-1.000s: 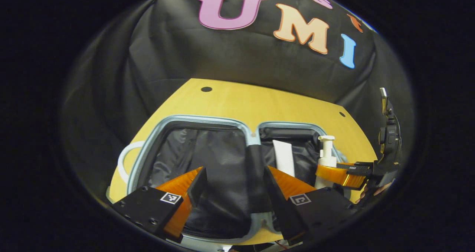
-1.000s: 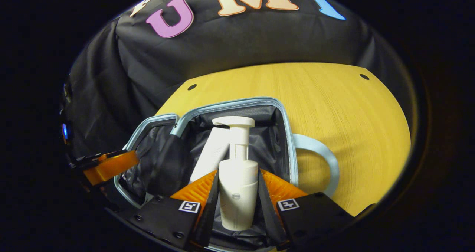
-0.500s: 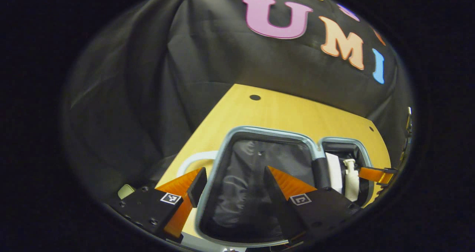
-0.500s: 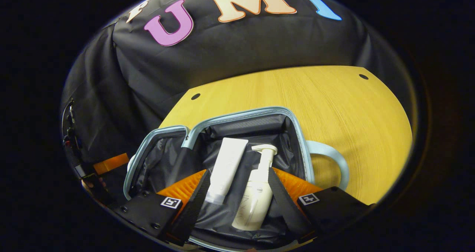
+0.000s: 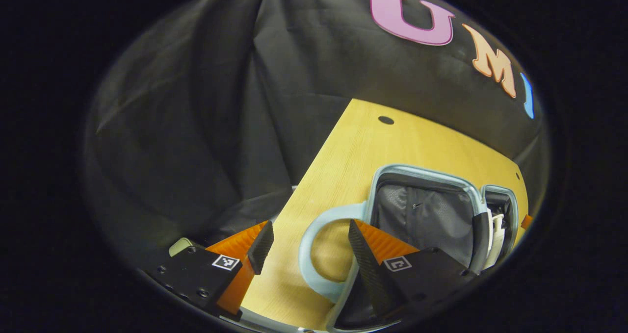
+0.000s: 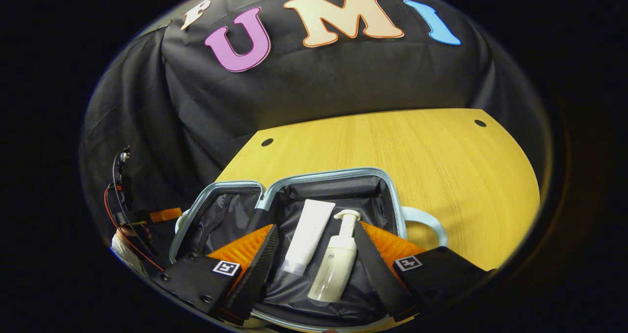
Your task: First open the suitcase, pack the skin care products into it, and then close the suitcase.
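Your pump bottle (image 6: 332,265), smooth and white, now lies released beside the flat tube (image 6: 308,236) in the suitcase (image 6: 338,178) on its crinkled lining; your right gripper (image 6: 315,259) and left gripper (image 5: 305,242) both gape empty.

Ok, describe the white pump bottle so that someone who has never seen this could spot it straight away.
On the yellow wooden table lies an open pale blue suitcase with black lining. In its right half two white skin care items lie side by side. The white pump bottle is the right one, told from the flat white squeeze tube by its round body and its nozzle head.
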`<act>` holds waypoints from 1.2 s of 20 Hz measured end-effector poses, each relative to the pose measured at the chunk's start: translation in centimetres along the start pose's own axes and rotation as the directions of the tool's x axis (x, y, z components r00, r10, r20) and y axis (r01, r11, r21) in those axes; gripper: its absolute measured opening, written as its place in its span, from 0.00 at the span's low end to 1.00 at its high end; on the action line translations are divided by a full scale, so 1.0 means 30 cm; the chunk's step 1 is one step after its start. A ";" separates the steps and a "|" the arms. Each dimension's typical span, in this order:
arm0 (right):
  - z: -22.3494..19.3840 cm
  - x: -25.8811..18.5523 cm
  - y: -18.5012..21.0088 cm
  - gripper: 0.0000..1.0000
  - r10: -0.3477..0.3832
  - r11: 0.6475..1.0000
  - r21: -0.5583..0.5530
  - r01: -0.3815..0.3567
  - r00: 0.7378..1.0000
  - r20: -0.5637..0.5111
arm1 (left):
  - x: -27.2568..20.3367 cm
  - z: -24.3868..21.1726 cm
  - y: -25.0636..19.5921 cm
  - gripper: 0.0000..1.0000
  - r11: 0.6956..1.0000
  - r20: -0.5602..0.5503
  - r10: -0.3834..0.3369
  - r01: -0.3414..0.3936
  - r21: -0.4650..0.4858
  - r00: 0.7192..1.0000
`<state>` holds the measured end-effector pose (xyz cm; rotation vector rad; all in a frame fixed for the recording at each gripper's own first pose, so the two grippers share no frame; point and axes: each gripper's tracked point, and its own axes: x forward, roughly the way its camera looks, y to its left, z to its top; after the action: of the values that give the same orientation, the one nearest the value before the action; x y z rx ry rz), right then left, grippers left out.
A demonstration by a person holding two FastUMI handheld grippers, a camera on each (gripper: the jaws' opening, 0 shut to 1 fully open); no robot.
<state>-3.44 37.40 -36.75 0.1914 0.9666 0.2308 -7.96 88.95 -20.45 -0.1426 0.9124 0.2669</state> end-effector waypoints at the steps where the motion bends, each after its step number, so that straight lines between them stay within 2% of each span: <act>1: 0.001 -0.004 -0.005 0.98 -0.004 1.000 -0.001 0.004 1.000 0.000 | 0.023 -0.023 0.007 0.90 1.000 -0.030 -0.001 0.001 -0.002 1.000; 3: 0.008 -0.006 -0.015 0.98 -0.011 1.000 -0.005 0.011 1.000 0.000 | 0.053 -0.057 0.048 0.90 1.000 -0.070 -0.002 0.002 -0.002 0.998; 6: 0.027 -0.014 -0.031 0.98 -0.022 1.000 0.003 0.022 1.000 0.010 | 0.087 -0.118 0.084 0.82 1.000 -0.146 -0.005 0.003 -0.014 0.989; 7: 0.031 -0.019 -0.035 0.98 -0.023 1.000 0.003 0.023 1.000 0.018 | 0.093 -0.132 0.077 0.74 0.999 -0.161 -0.036 0.030 -0.041 0.986; 10: 0.041 -0.032 -0.053 0.98 -0.032 0.999 -0.011 0.032 0.999 0.035 | 0.115 -0.146 0.015 0.36 0.991 -0.174 -0.091 0.072 -0.115 0.981; 12: 0.046 -0.050 -0.072 0.98 -0.038 0.999 -0.016 0.039 0.998 0.052 | 0.095 -0.133 0.014 0.15 0.996 -0.177 -0.074 0.064 -0.063 0.981; 13: 0.049 -0.058 -0.083 0.99 -0.042 0.999 -0.018 0.043 0.997 0.062 | 0.074 -0.094 0.000 0.11 0.996 -0.132 -0.082 0.078 -0.037 0.988; 14: 0.050 -0.066 -0.089 0.98 -0.040 0.999 -0.018 0.041 0.997 0.067 | 0.049 -0.065 -0.018 0.07 0.995 -0.114 -0.095 0.096 0.001 0.989; 15: 0.045 -0.075 -0.093 0.98 -0.037 0.999 -0.016 0.038 0.997 0.070 | 0.010 -0.045 -0.019 0.05 0.996 -0.126 -0.078 0.084 0.042 0.989; 17: 0.043 -0.083 -0.099 0.98 -0.022 0.999 -0.027 0.024 0.997 0.068 | -0.061 0.024 -0.016 0.04 0.993 -0.073 -0.062 0.069 0.099 0.995; 22: 0.071 -0.104 -0.092 0.98 0.037 0.997 -0.070 -0.031 0.996 0.086 | -0.276 0.169 -0.158 0.02 0.986 0.042 -0.143 0.138 0.091 0.989; 24: 0.077 -0.116 -0.086 0.98 0.068 0.994 -0.090 -0.060 0.993 0.093 | -0.343 0.193 -0.193 0.02 0.984 0.068 -0.151 0.144 0.104 0.986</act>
<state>-3.13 33.81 -33.40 0.1523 0.8544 0.3194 -7.89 83.05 -8.70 -0.1071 0.8332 0.0883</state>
